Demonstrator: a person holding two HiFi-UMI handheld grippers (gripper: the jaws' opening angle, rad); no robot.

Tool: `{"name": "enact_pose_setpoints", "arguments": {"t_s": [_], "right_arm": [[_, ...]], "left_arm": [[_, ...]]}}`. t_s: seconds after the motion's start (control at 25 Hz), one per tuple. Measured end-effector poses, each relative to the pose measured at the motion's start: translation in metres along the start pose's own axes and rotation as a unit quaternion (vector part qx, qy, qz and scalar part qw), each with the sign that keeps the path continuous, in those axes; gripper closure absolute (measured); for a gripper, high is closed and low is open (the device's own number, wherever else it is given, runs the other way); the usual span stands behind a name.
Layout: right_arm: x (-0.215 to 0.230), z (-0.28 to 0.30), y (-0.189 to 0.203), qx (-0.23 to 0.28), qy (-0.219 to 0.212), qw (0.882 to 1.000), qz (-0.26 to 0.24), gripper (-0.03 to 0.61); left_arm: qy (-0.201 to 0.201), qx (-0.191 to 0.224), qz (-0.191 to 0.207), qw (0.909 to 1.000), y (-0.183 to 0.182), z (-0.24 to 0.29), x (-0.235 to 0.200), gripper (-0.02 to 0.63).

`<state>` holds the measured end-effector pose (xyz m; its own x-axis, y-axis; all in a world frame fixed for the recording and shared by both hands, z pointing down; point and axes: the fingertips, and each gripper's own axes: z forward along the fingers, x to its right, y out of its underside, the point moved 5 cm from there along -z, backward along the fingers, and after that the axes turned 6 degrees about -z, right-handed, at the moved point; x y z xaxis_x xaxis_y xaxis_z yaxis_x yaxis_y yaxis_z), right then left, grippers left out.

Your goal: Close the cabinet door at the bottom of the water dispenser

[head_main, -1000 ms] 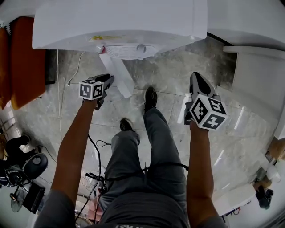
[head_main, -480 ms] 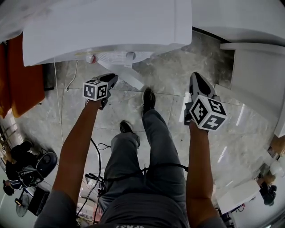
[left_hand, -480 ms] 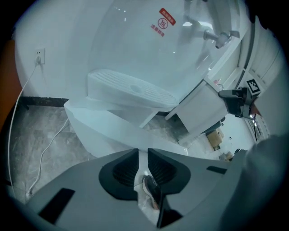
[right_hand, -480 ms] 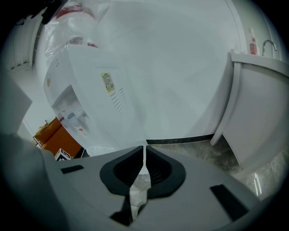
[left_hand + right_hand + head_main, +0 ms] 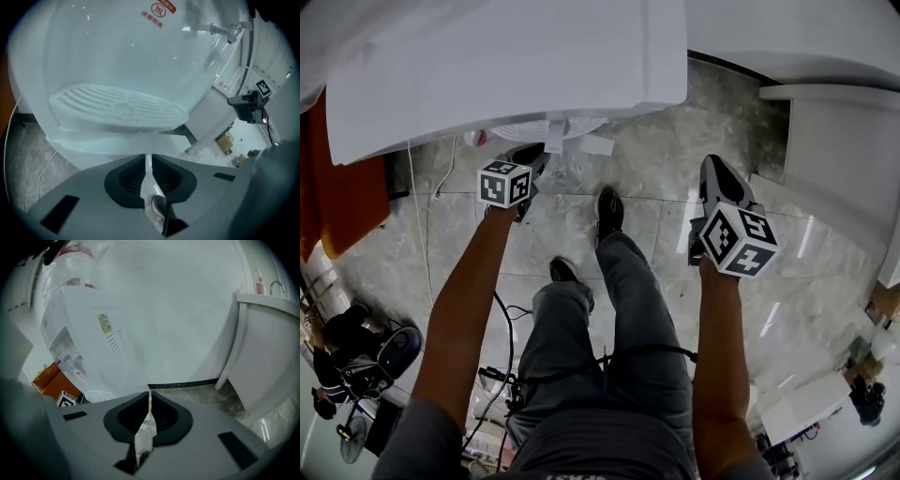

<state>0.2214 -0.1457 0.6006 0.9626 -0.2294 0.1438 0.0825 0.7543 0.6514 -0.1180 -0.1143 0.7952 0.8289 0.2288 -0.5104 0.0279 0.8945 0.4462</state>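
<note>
The white water dispenser (image 5: 516, 66) fills the top of the head view, its ribbed drip tray (image 5: 117, 108) close in the left gripper view. The white cabinet door (image 5: 581, 142) below it shows as a short slab under the tray, nearly flat against the body; its top edge (image 5: 103, 142) lies just beyond my jaws. My left gripper (image 5: 532, 156) is at the door's front, its jaws (image 5: 147, 159) closing to a narrow gap with nothing between them. My right gripper (image 5: 718, 171) hangs apart over the floor, jaws (image 5: 149, 398) together and empty.
The person's legs and black shoes (image 5: 609, 211) stand in front of the dispenser. An orange cabinet (image 5: 342, 178) is at the left, a white counter unit (image 5: 844, 159) at the right. Cables (image 5: 502, 314) trail on the marble floor (image 5: 647, 169).
The door, which stuck out from the dispenser, has swung in toward its body. My left gripper followed it toward the dispenser. The right gripper has barely moved.
</note>
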Motion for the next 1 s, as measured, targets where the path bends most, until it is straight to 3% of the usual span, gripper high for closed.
{"name": "enact_pose_setpoints", "arguments": {"t_s": [0.56, 1.0], "right_arm": [[-0.001, 0.006, 0.001, -0.001, -0.002, 1.0, -0.007, 0.548], [-0.012, -0.001, -0.009, 0.0, -0.01, 1.0, -0.011, 0.548]], "left_arm": [[-0.013, 0.058, 0.002, 0.9982, -0.023, 0.017, 0.0, 0.557], [-0.002, 0.035, 0.01, 0.9993, -0.022, 0.003, 0.009, 0.557]]}}
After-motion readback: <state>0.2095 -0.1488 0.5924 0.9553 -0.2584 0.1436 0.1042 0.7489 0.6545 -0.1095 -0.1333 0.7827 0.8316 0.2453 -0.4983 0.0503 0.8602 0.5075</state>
